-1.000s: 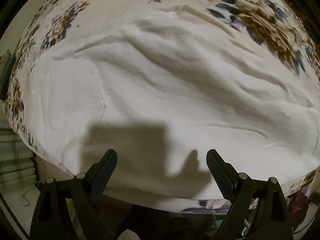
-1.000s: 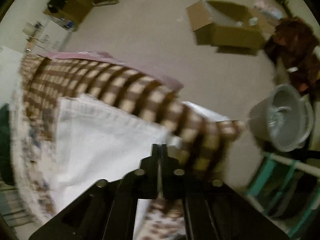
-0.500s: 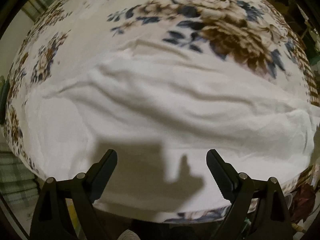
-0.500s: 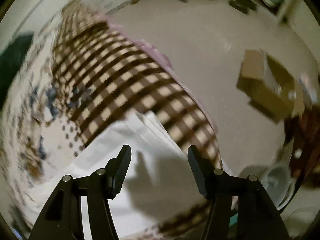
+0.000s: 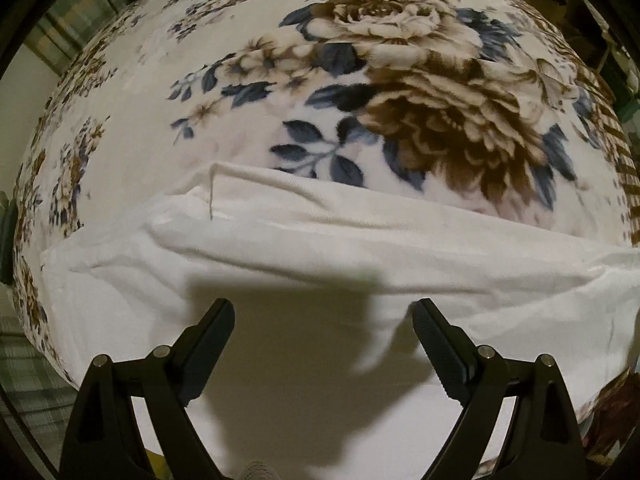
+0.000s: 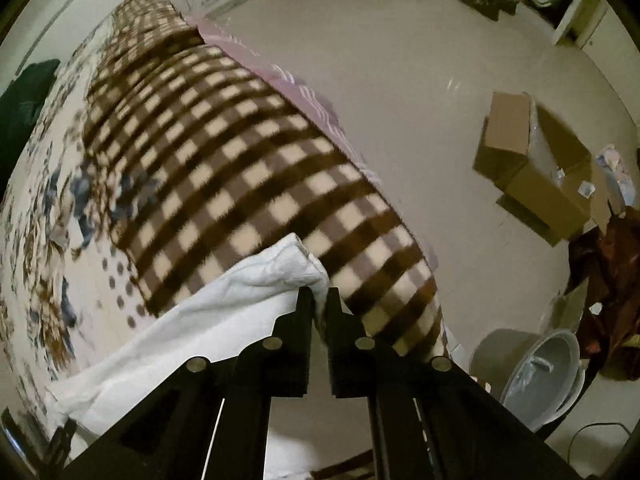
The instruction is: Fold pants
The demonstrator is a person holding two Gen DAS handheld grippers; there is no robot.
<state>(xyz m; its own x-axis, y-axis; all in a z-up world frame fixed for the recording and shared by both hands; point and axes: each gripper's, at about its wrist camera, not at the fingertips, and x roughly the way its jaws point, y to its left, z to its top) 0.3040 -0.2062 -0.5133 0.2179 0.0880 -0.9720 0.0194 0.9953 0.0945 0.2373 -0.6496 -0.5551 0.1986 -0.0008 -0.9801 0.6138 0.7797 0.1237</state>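
Note:
White pants (image 5: pixel 304 240) lie across the near part of a floral blanket (image 5: pixel 400 92) on a bed, with a long fold ridge running left to right. My left gripper (image 5: pixel 323 312) is open just above the pants, holding nothing. In the right wrist view, my right gripper (image 6: pixel 319 300) is shut on a bunched end of the pants (image 6: pixel 256 280), which rests against the brown checked blanket edge (image 6: pixel 248 168).
The checked blanket edge hangs over the bed's right side. On the floor lie an open cardboard box (image 6: pixel 536 164), a grey basin (image 6: pixel 536 376) and dark red cloth (image 6: pixel 612 280). A dark green item (image 6: pixel 24 96) lies at the far left.
My right gripper opened, then shut on the end of the pants. The left gripper moved forward over the pants, so more floral blanket shows beyond them.

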